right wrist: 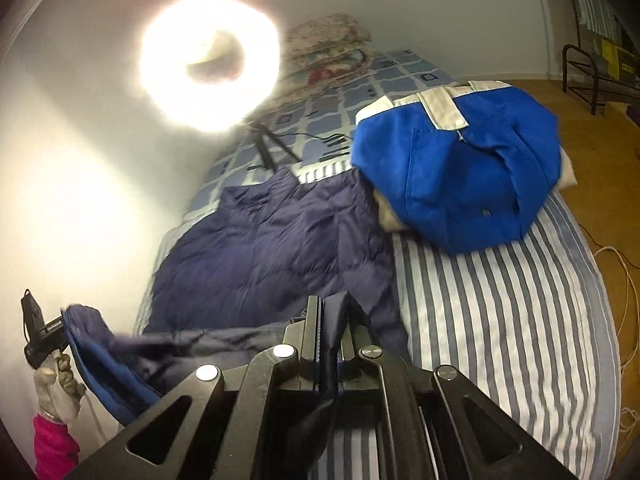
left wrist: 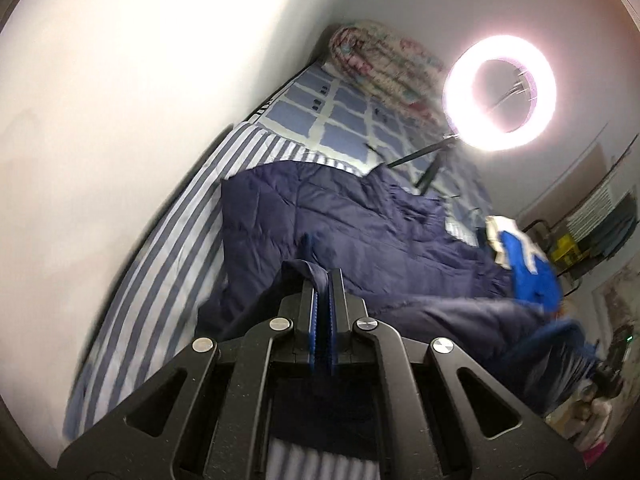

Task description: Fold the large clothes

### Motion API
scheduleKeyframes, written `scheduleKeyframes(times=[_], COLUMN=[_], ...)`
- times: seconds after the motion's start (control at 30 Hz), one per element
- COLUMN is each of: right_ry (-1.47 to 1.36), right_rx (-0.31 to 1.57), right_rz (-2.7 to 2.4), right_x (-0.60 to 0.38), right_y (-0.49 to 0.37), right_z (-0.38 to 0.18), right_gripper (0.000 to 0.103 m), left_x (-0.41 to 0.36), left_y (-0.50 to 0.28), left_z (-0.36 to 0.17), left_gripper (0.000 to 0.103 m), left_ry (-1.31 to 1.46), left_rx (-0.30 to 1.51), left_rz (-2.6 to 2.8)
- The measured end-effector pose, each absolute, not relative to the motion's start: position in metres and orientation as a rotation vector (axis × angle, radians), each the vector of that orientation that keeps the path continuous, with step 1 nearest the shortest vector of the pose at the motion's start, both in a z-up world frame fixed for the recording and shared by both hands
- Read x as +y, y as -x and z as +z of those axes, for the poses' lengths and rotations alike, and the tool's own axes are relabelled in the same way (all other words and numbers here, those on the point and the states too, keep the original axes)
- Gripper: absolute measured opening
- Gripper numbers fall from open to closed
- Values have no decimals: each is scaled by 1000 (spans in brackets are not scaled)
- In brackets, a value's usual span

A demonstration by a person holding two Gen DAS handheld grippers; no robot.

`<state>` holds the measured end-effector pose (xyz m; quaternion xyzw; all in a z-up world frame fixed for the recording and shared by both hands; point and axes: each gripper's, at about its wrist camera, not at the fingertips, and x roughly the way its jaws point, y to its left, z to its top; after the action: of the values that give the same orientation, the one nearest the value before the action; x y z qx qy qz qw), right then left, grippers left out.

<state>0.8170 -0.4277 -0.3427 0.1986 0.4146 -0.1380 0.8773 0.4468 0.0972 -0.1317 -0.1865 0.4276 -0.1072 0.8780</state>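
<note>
The navy quilted jacket (left wrist: 336,216) lies spread across the bed, its far part flat on the striped sheet (left wrist: 160,264) and its near edge lifted off the mattress. In the right wrist view the same jacket (right wrist: 272,248) fills the left half of the bed, with its near hem raised in a sagging line between the two tools.

The left gripper (left wrist: 322,280) has its fingers pressed together on a fold of the jacket's navy edge, which stands up between the blue pads. The right gripper (right wrist: 333,312) is likewise clamped on a bunched fold of the jacket hem, dark cloth wedged between its fingers. In the right wrist view the left gripper (right wrist: 60,326) shows at the far left, held by a gloved hand (right wrist: 56,384) with a pink sleeve, pinching the other end of the hem where the lighter blue lining turns outward.

Just beside the jacket, toward the bed's outer side, rests a bright blue and cream garment (right wrist: 460,160), bundled in a heap on the striped sheet (right wrist: 500,320).

Farther up the bed a blue checked cover (left wrist: 340,116) begins, and a folded floral quilt (left wrist: 384,64) sits at the head by the wall. A lit ring light (left wrist: 500,90) stands on a tripod on the bed, glaring strongly in both views. A black metal rack (right wrist: 588,76) stands on the wooden floor beyond the bed
</note>
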Motion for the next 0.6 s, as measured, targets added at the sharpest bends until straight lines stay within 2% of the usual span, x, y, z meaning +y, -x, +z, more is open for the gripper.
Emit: scheduleKeyframes(times=[0.23, 0.37, 0.43, 0.47, 0.53, 0.57, 0.6], right_ry=[-345, -324, -339, -346, -382, -399, -402], right_rx=[955, 1010, 1023, 1019, 998, 987, 972], right_rz=[-359, -356, -328, -314, -277, -259, -249], right_x=[-463, -482, -488, -490, -495, -497, -499], right_y=[-912, -941, -946, -946, -942, -939, -934], right_z=[-413, -453, -464, -466, -463, -459, -453], right_gripper=[2, 3, 6, 9, 30, 34, 43], left_x=[83, 81, 85, 87, 95, 97, 102], left_y=[-536, -553, -559, -562, -565, -567, -566], left_z=[-222, -249, -254, -252, -246, -241, -233], left_gripper=[2, 2, 2, 7, 14, 19, 26], left_ry=[352, 328, 362, 380, 429, 444, 459], left_rx=[991, 1010, 1021, 1030, 1037, 1030, 1010], left_rz=[-152, -150, -168, -175, -210, -223, -236])
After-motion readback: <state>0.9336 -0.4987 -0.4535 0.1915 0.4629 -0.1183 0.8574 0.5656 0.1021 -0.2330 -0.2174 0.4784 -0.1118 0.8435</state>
